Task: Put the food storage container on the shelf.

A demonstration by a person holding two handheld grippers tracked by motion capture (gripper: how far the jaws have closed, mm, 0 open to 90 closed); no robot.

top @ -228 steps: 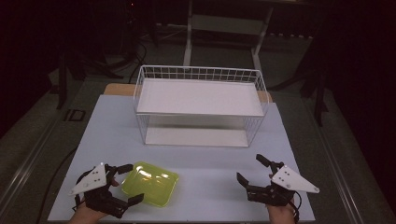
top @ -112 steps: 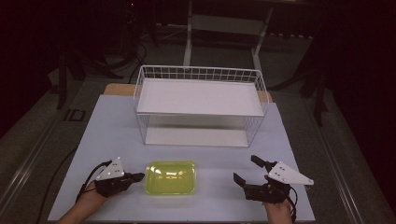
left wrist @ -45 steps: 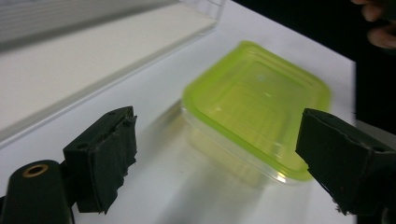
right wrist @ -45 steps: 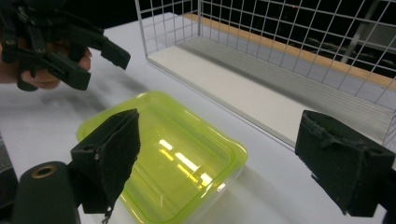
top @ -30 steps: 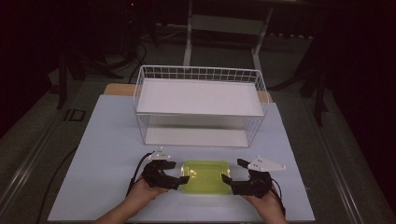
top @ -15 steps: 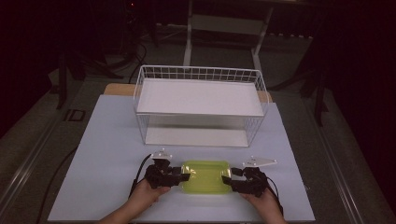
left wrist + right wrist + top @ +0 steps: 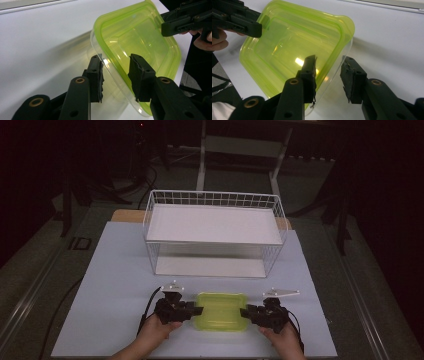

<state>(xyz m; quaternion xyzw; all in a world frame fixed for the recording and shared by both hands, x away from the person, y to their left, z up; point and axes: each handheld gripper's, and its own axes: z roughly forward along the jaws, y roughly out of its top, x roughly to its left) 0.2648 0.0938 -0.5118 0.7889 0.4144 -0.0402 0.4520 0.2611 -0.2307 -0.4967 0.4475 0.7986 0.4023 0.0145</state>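
A clear plastic container with a yellow-green lid (image 7: 221, 311) lies flat near the table's front, between both hands. My left gripper (image 7: 196, 310) is at its left end. In the left gripper view this gripper (image 7: 116, 58) is open, its jaws astride the container's rim (image 7: 110, 66), one pad outside the clear wall and one over the lid. My right gripper (image 7: 246, 312) is at the right end. In the right gripper view it (image 7: 329, 61) is open too, astride the rim of the container (image 7: 294, 47) in the same way. Each view shows the other gripper's jaws across the lid.
A white wire basket (image 7: 215, 227) with a flat white shelf stands behind the container, across the middle of the pale table (image 7: 115, 285). A strip of bare table lies between basket and container. Dark floor and stand legs surround the table.
The container has gone from the front left to the front centre. Both grippers have closed in on its two ends, and in the last half second their jaws have slid over the rim.
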